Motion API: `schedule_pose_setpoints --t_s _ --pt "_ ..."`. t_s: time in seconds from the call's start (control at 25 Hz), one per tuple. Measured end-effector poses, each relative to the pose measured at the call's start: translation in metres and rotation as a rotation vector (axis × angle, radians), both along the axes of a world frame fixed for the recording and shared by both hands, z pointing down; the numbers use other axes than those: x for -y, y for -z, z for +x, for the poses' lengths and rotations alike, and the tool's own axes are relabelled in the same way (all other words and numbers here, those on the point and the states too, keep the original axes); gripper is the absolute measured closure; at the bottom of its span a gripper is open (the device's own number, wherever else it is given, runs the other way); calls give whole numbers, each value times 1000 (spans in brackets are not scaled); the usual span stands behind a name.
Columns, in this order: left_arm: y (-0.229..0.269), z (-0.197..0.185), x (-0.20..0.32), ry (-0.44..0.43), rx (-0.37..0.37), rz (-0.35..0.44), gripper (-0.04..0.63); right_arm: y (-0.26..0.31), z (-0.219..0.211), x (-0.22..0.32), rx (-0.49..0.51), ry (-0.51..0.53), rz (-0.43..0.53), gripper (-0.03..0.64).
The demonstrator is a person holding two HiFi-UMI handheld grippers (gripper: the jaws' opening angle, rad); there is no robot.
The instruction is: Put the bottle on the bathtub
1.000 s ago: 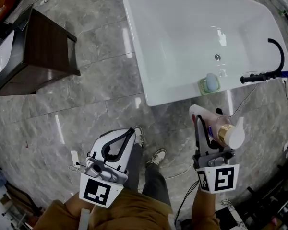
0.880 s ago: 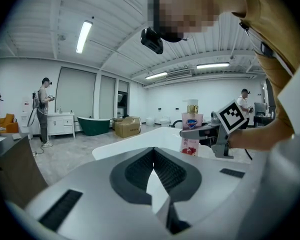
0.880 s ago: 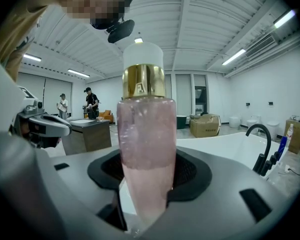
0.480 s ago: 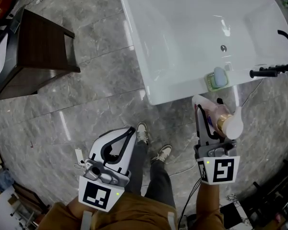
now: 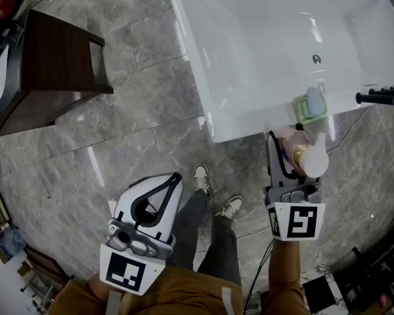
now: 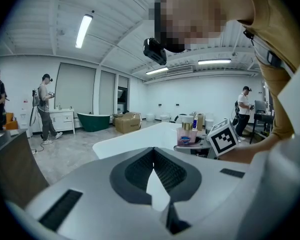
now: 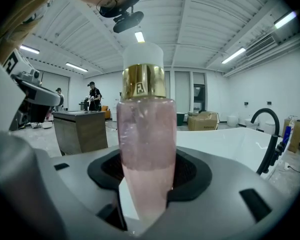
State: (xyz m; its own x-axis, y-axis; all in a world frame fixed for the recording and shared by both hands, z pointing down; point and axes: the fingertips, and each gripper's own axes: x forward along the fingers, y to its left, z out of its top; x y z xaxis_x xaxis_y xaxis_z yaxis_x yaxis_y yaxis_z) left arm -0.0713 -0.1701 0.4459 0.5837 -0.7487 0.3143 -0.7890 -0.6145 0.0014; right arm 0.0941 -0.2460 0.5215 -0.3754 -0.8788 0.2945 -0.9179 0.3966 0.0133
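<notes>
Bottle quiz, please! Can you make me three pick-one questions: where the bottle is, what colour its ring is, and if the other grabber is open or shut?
1. Where is the bottle?
A. In the right gripper
B. On the floor
C. On the wooden cabinet

2. What colour is the band under its cap?
A. Gold
B. Green
C. Black

3. How are the left gripper jaws?
A. Wide apart
B. Shut, holding nothing
C. Shut on a sponge

Answers: 1 A, the jaws clamp its pink body; 2 A, a shiny gold band sits below the white cap; 3 B, the jaws meet with nothing between them.
</notes>
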Motion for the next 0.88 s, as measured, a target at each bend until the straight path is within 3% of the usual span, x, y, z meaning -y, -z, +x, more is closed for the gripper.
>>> schedule_pose_setpoints --t_s 0.88 --pt "-28 -1 14 -40 21 -32 588 -69 6 23 -12 -85 -30 385"
